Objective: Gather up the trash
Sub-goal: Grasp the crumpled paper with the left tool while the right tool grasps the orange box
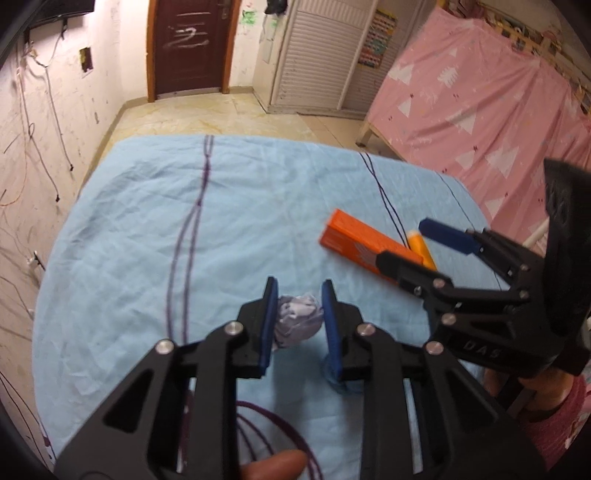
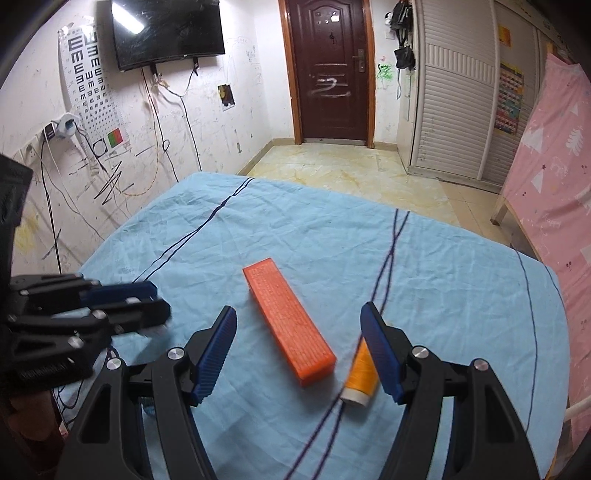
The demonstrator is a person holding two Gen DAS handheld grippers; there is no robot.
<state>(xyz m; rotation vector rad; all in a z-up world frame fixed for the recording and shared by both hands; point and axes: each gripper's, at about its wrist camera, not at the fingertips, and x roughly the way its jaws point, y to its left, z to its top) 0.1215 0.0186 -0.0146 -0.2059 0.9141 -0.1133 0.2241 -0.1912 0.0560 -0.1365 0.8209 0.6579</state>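
Left wrist view: the left tongs (image 1: 299, 325) stand narrowly parted around a crumpled paper wad (image 1: 298, 320) on the blue-sheeted bed (image 1: 147, 229); whether they pinch it I cannot tell.

Right wrist view: the right tongs (image 2: 303, 354) gape wide over an orange box (image 2: 290, 326), an orange thread spool (image 2: 360, 376) beside it.

A wall-mounted television (image 2: 168, 31) hangs beside an eye chart (image 2: 90, 79), left of a dark door (image 2: 330, 70).

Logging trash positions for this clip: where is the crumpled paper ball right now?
In the left wrist view, the crumpled paper ball lies on the blue sheet between the open left gripper fingers, left of the orange box.
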